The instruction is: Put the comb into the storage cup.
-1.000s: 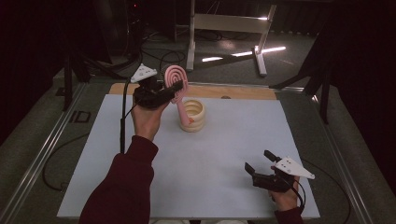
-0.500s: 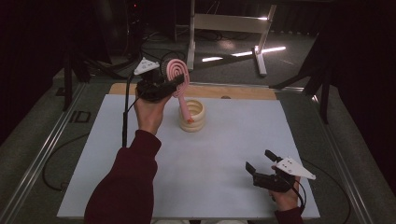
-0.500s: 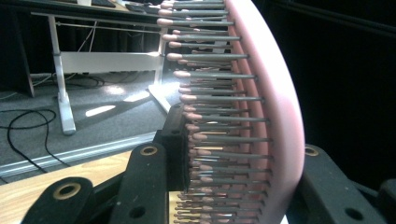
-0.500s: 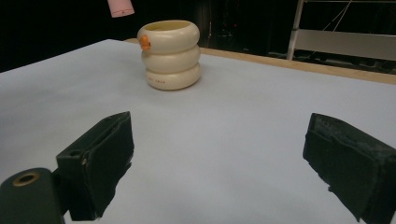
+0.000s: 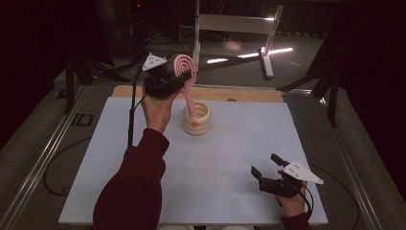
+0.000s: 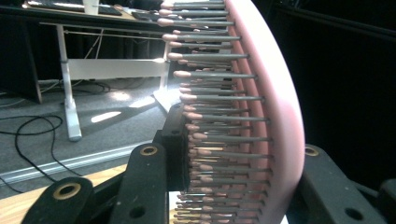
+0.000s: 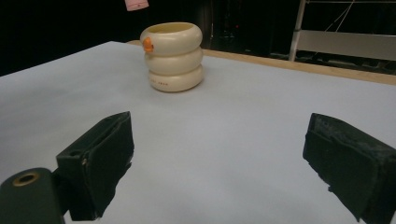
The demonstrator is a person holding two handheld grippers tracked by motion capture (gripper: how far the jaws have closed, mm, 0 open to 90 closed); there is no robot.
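Hairbrush [image 5: 186,76] higher above cup [image 5: 197,119] than before, in left tongs [image 5: 176,78].

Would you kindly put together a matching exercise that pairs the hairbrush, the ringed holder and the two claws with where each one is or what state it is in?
Things:
1. pink hairbrush
2. cream ringed holder
3. left claw
4. right claw

Places or states:
A. open, with nothing between its jaws, low over the near right of the white table
B. standing on the table toward its far side
C. shut on the brush head
D. held up, with its handle reaching down toward the holder's mouth

Pairs: 1-D, 2-B, 3-C, 4-A
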